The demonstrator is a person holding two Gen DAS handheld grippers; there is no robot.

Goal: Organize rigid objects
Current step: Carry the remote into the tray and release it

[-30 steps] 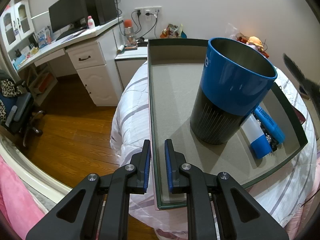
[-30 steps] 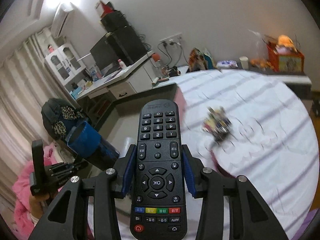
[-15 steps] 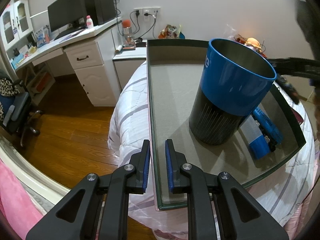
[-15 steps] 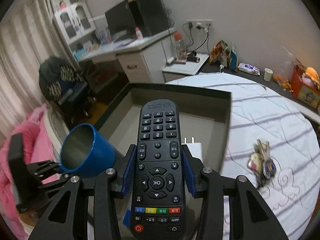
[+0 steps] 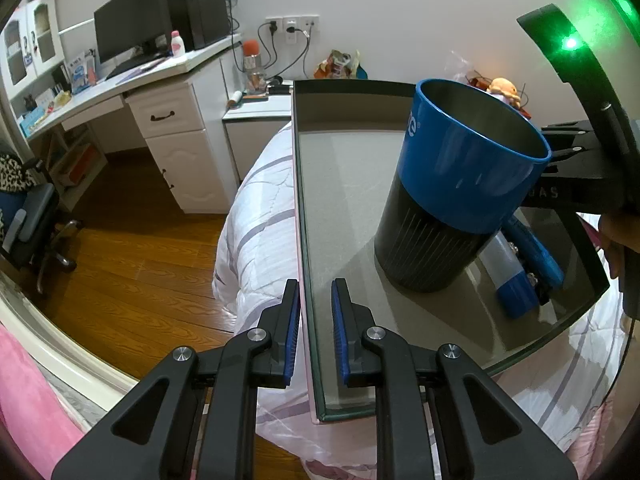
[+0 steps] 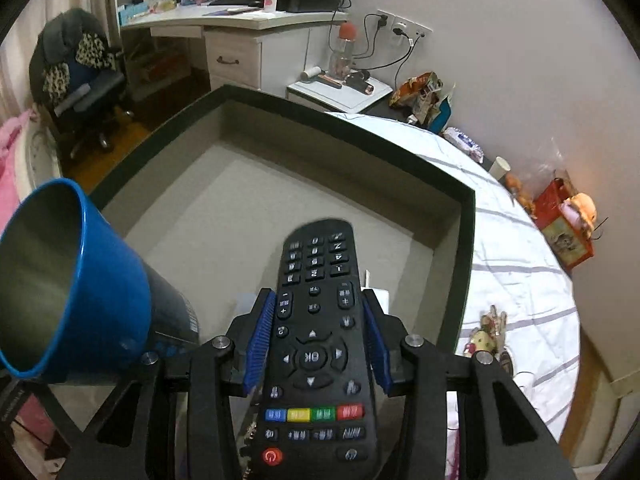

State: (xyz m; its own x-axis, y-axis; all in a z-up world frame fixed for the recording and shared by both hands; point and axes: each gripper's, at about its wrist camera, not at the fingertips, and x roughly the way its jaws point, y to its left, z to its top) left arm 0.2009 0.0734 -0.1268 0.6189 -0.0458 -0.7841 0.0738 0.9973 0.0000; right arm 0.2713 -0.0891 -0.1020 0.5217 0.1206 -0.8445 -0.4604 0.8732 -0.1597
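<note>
A shallow dark-rimmed tray lies on the bed. In it stands a blue and black cup, tall and empty, with a blue and white tube and a blue tool behind its base. My left gripper straddles the tray's near left wall and is shut on it. My right gripper is shut on a black remote control, buttons up, hanging over the tray just right of the cup. A white plug peeks from under the remote.
The bed has a white striped quilt. A bunch of keys lies on it right of the tray. A white desk, a nightstand and an office chair stand past the tray over a wooden floor. A hand shows at the right.
My right gripper has swung with the remote from over the quilt to above the tray beside the cup, and now shows at the right of the left wrist view. The left gripper has stayed put.
</note>
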